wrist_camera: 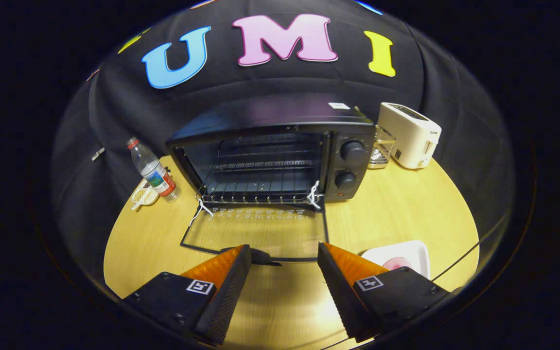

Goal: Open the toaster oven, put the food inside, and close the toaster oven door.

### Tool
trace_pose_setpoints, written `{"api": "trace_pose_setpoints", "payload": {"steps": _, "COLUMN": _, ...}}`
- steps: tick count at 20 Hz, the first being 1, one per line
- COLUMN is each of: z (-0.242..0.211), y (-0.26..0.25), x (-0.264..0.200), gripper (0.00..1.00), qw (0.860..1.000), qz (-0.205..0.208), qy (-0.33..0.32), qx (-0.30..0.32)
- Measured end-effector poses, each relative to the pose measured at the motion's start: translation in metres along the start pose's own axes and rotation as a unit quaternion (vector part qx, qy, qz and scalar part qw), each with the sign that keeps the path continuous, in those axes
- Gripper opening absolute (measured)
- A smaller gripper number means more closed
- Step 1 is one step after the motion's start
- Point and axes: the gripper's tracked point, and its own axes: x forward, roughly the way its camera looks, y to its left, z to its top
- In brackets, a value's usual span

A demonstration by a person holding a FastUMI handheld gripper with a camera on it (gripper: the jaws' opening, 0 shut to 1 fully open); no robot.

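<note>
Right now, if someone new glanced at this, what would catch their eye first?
The black toaster oven in the middle of the wooden table, its glass door folded flat toward the open gripper and its wire rack bare. Next, the white plate with pink food beside the right finger, then the water bottle left of the oven and white toaster right.
</note>
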Motion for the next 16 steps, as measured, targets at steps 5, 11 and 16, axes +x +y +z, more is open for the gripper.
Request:
{"api": "trace_pose_setpoints", "payload": {"steps": 5, "z": 0.012, "y": -0.109, "x": -0.026, "gripper": 0.90, "qw": 0.999, "qz": -0.043, "qy": -0.019, "qx": 0.024}}
{"api": "trace_pose_setpoints", "payload": {"steps": 11, "z": -0.042, "y": -0.225, "x": -0.030, "gripper": 0.89, "qw": 0.994, "qz": -0.099, "qy": 0.053, "qx": -0.010}}
{"api": "trace_pose_setpoints", "payload": {"steps": 16, "z": -0.070, "y": -0.256, "x": -0.001, "gripper": 0.85, "qw": 0.992, "qz": -0.088, "qy": 0.095, "qx": -0.004}}
